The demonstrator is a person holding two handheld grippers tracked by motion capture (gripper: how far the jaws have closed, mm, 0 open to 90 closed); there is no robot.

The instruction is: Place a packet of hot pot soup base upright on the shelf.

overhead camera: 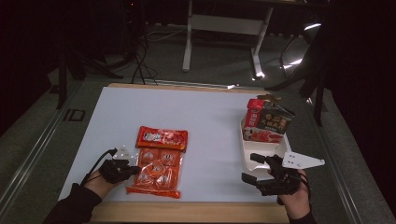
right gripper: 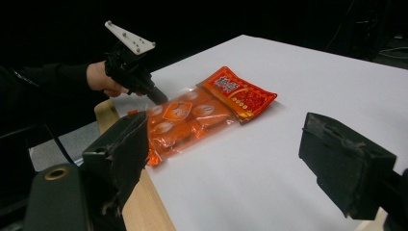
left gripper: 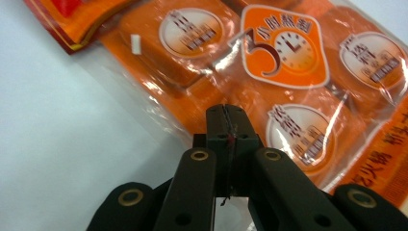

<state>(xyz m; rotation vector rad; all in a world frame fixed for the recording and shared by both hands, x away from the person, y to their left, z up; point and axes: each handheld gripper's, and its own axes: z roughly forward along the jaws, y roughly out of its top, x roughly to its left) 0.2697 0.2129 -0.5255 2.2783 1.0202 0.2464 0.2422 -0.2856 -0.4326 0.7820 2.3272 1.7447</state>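
— Two grippers are in your hands. Your left gripper (overhead camera: 133,169) sits at the left edge of the orange snack bag (overhead camera: 159,165), which lies flat on the white table (overhead camera: 205,112) near its front edge, left of centre.

— Is it holding the bag?

— In the left gripper view your jaws are pressed together over the clear film at the bag's (left gripper: 269,72) edge. Whether film is actually caught between them, I cannot tell; the tips cover that spot. Small print on the round labels is too blurred to read.

— And further right?

— A white tray (overhead camera: 250,151) carries an upright red-and-dark carton (overhead camera: 267,121); the carton hides the tray's far part. Your right gripper (overhead camera: 251,168) hovers just in front of the tray, jaws spread wide, nothing between them. In the right gripper view, one jaw covers the bag's (right gripper: 192,115) near corner.
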